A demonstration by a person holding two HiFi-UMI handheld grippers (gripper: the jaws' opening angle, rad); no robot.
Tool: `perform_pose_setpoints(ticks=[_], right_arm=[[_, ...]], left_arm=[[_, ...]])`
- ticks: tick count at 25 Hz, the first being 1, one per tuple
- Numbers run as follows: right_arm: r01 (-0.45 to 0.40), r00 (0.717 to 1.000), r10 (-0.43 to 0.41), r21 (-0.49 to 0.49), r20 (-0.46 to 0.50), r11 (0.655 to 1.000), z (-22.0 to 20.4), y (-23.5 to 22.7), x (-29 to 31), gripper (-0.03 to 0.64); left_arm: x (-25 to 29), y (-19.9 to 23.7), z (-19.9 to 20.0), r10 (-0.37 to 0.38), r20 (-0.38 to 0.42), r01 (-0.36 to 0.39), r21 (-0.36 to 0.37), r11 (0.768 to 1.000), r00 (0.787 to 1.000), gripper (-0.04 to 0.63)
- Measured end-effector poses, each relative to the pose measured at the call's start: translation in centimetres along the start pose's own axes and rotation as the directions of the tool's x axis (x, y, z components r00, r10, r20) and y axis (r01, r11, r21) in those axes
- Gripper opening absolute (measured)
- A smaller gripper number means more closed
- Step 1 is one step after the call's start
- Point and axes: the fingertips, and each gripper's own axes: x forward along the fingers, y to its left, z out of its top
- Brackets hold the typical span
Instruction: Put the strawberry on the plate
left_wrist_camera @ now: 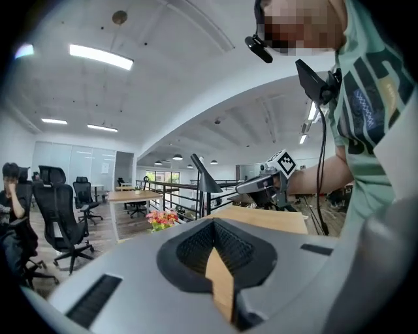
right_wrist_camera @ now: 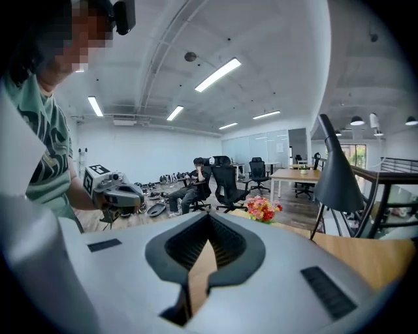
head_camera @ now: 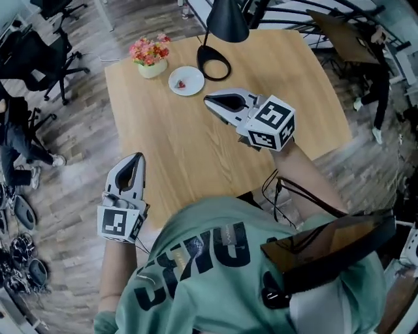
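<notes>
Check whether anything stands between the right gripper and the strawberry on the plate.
Nothing visible does. Only bare table lies between the right gripper and the strawberry on the white plate; the desk lamp stands off to one side.

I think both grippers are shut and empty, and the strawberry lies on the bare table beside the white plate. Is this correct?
Not quite. In the head view the strawberry lies on the white plate, not on the table beside it. The rest holds: the left gripper and the right gripper are both shut and empty.
</notes>
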Motion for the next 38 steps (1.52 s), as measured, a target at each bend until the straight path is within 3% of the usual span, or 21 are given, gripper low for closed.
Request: perform_pose_setpoints(ticks=[6, 9, 13, 18, 23, 26, 33, 38], right_arm=[[0.048, 0.999, -0.05, 0.08, 0.02, 0.996, 1.8, 2.3, -3.9, 0.005], [0.044, 0.998, -0.048, 0.077, 0.049, 0.996, 2.8, 2.5, -6.5, 0.005], [0.02, 0.994, -0.027, 0.064, 0.105, 0.998, 3.3, 1.8, -10.5, 0.005], [-0.02, 0.992, 0.015, 0.04, 0.122, 0.999, 1.8, -0.8, -18.0, 0.005], [-0.045, 0.994, 0.045, 0.002, 0.103, 0.999, -1.4, -2.8, -26.8, 0.005], [-0.064, 0.993, 0.06, 0.036, 0.104, 0.997, -3.6, -3.8, -30.3, 0.005], [-0.128, 0.986, 0.116, 0.097, 0.121, 0.987, -6.4, -4.5, -31.0, 0.005], [-0.143, 0.985, 0.134, 0.077, 0.109, 0.987, -5.3, -1.8, -28.9, 0.005]], left_arm=[[-3.9, -3.1, 0.8, -0.078, -0.015, 0.077, -0.006, 0.997, 0.997, 0.005], [-4.6, -4.7, 2.8, -0.059, -0.018, 0.059, -0.001, 0.998, 0.998, 0.005], [-5.0, -7.0, 5.9, 0.007, 0.007, -0.007, 0.063, 0.998, 1.0, 0.005], [-2.0, -13.5, 7.4, 0.077, 0.037, -0.076, -0.016, 0.997, 0.996, 0.005], [3.3, -21.6, 9.4, 0.04, 0.023, -0.039, -0.027, 0.999, 0.999, 0.005], [5.4, -25.4, 10.5, 0.03, 0.007, -0.03, -0.051, 0.998, 1.0, 0.005], [7.0, -28.3, 9.6, 0.027, -0.066, -0.03, -0.044, 0.999, 0.997, 0.005], [4.9, -26.4, 9.6, 0.02, -0.056, -0.023, -0.046, 0.999, 0.998, 0.005]])
